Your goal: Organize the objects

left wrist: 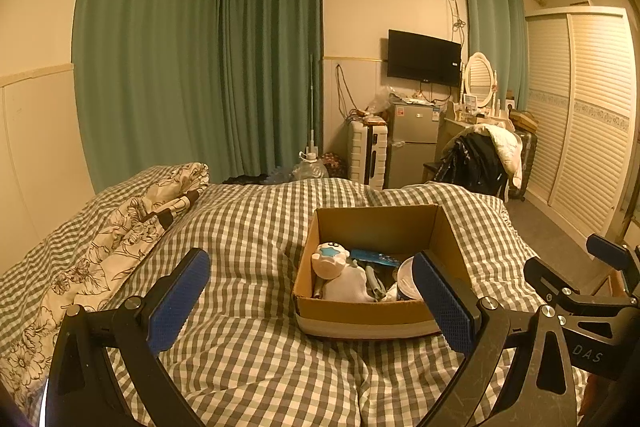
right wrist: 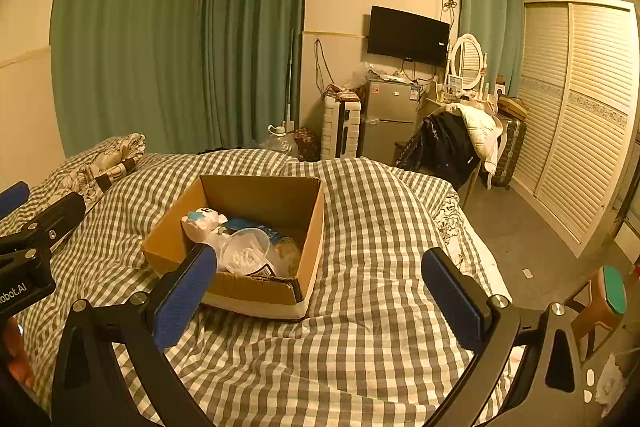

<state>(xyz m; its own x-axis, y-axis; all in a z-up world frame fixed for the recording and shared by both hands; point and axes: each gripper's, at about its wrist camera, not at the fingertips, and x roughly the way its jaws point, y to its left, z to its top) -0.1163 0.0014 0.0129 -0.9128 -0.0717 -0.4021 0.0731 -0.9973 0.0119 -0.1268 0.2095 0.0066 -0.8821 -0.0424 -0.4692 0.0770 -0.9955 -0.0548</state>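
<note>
An open cardboard box sits on the checked bedcover; it also shows in the right wrist view. Inside lie a white plush toy with a blue star, a blue packet and a clear plastic tub of white bits. My left gripper is open and empty, held above the bed just before the box. My right gripper is open and empty, to the right of the box. Each gripper shows at the edge of the other's view.
A floral quilt lies bunched at the bed's left side. Beyond the bed stand a suitcase, a small fridge, a chair draped with clothes and a wardrobe. Floor runs along the bed's right side.
</note>
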